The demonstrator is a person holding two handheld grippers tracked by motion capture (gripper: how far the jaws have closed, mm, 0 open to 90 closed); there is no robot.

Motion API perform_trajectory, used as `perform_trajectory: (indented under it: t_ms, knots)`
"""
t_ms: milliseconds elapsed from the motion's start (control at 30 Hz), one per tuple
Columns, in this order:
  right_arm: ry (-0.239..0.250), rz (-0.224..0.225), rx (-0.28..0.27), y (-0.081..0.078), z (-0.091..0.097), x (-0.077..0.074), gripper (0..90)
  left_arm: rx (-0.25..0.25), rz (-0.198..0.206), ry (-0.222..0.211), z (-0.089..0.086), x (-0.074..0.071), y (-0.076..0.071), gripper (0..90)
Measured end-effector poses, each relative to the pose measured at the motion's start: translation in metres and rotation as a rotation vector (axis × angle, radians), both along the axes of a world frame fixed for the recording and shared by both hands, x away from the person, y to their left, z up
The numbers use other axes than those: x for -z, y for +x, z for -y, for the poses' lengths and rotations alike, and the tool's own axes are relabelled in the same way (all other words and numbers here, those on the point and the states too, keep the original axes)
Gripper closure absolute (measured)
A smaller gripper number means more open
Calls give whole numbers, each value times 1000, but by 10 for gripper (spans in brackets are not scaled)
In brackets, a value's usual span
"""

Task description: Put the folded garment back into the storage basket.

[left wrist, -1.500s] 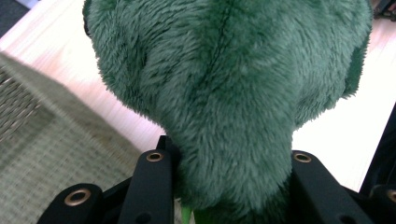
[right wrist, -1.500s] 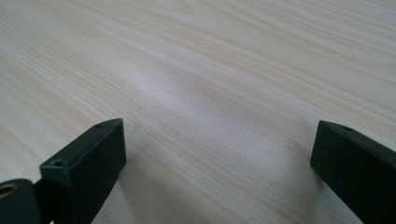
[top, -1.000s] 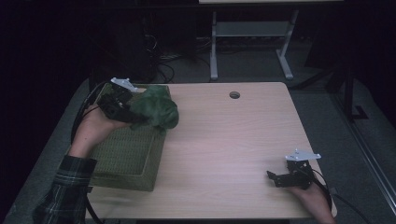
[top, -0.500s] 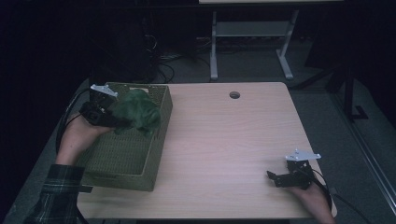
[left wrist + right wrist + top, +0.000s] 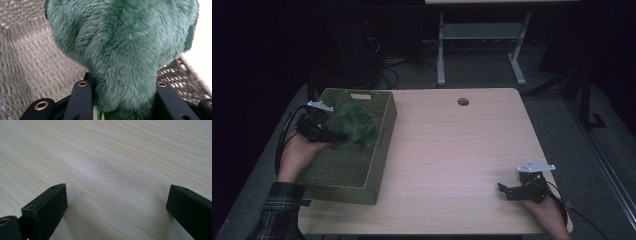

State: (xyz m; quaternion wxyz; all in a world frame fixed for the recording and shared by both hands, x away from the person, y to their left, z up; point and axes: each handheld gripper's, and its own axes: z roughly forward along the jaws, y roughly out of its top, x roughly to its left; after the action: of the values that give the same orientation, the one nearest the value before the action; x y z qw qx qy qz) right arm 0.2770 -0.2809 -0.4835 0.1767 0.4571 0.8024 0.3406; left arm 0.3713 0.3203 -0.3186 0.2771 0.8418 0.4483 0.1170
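Left gripper (image 5: 328, 134) has its jaws clamped on the green plush toy (image 5: 354, 125), hanging it low over the wicker basket (image 5: 362, 175), looks ready to drop in. Right gripper (image 5: 508, 190) rests on the tabletop (image 5: 452, 150), jaws wide apart, holding nothing.

A pale wooden table (image 5: 452, 150) spreads under the right claw (image 5: 504, 190) and runs leftward to the left claw (image 5: 334, 136). In the right gripper view its grain runs bare beyond the jaws. A small round hole (image 5: 463, 102) sits in the tabletop far beyond the right claw, near the far edge, and well right of the left claw. Beyond that edge stands a light metal stand (image 5: 477, 32) (two legs and a crossbar). Loose cables (image 5: 387, 75) lie on the grey floor (image 5: 557, 105), beyond the left claw.
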Motion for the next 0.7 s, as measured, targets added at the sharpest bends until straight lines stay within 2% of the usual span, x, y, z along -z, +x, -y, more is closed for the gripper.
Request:
perform_trajectory:
  t_ms: [300, 567, 700]
  knots:
    - [0, 0, 0, 0, 0, 0, 28, -58, -28, 24, -11, 37, 9, 658]
    - [0, 0, 0, 0, 0, 0, 28, -67, -61, 50, -14, 65, 17, 656]
    - [1, 0, 1, 0, 0, 0, 28, -75, -79, 59, -16, 74, 19, 653]
